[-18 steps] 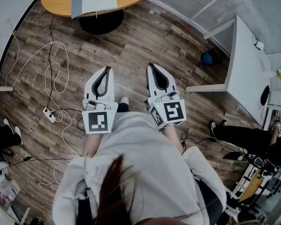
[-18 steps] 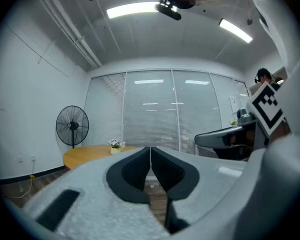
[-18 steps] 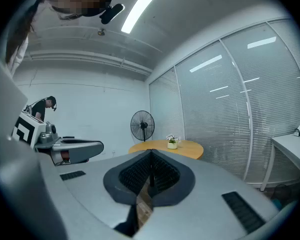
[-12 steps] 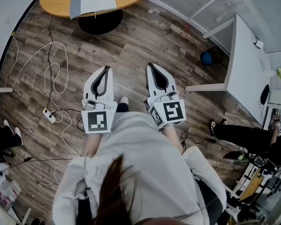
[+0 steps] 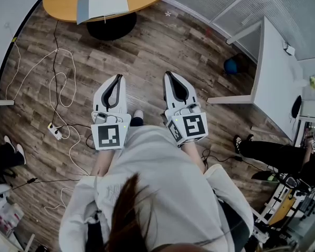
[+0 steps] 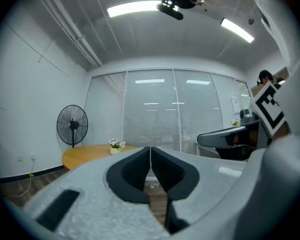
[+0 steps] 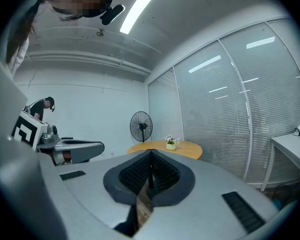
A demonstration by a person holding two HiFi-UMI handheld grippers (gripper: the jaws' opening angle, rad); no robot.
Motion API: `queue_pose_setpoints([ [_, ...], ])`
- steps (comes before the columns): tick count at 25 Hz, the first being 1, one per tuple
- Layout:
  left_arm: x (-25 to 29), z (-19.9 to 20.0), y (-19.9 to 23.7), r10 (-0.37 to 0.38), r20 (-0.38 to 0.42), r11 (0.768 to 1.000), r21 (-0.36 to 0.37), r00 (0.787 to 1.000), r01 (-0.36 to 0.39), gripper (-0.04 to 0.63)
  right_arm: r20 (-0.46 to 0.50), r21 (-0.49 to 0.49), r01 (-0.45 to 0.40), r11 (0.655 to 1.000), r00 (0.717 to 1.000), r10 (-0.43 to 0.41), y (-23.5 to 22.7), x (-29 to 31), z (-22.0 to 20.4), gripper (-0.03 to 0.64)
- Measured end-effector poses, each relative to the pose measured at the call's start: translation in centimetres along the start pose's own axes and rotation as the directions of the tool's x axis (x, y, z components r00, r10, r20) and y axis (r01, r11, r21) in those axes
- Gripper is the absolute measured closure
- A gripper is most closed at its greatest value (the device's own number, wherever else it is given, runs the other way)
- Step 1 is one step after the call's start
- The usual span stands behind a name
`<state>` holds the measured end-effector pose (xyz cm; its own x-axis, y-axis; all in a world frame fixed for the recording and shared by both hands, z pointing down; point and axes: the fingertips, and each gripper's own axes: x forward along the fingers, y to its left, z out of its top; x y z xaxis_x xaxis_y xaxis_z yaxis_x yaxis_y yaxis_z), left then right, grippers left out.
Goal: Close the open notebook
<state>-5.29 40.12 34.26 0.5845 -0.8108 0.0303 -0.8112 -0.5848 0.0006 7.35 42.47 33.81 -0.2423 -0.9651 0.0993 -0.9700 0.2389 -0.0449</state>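
An open notebook point(image 5: 103, 4) with a grey cover and white pages lies on the round wooden table point(image 5: 68, 1) at the top of the head view. Both grippers hang over the wooden floor, well short of the table. My left gripper point(image 5: 119, 76) is shut and holds nothing; its tips meet in the left gripper view point(image 6: 150, 148). My right gripper point(image 5: 167, 73) is shut too, empty, with its tips together in the right gripper view point(image 7: 150, 152). The table point(image 6: 90, 153) shows ahead in both gripper views, bearing a small flower pot point(image 6: 115, 147).
White cables point(image 5: 60, 83) and a power strip point(image 5: 55, 131) lie on the floor at the left. A white desk point(image 5: 275, 83) stands at the right, a blue ball point(image 5: 232, 65) beside it. A standing fan point(image 6: 72, 125) is behind the table. Other people's legs point(image 5: 268, 152) show at both sides.
The notebook and table have drifted slightly up and left in the head view. Both grippers keep their places and stay shut.
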Motion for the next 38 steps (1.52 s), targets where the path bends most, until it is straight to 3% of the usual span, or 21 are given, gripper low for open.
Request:
queue_pose_setpoints([
  [19,2.7,-0.3,2.4,0.006,0.000,0.999,-0.036,1.000,-0.006,0.572,-0.013,0.018,0.025,1.000,1.000,-0.025,-1.1,2.8,-0.3,0.614],
  [33,11.5,3.3,11.9,-0.056,0.045,0.998,-0.024,0.997,0.057,0.574,-0.031,-0.012,0.046,0.999,0.998,-0.046,-0.6,14.9,3.1,0.614],
  [38,13.2,2.8,15.2,-0.058,0.034,0.998,-0.030,0.998,0.059,0.574,-0.050,0.004,0.054,0.999,0.997,-0.054,-0.4,18.5,2.9,0.615],
])
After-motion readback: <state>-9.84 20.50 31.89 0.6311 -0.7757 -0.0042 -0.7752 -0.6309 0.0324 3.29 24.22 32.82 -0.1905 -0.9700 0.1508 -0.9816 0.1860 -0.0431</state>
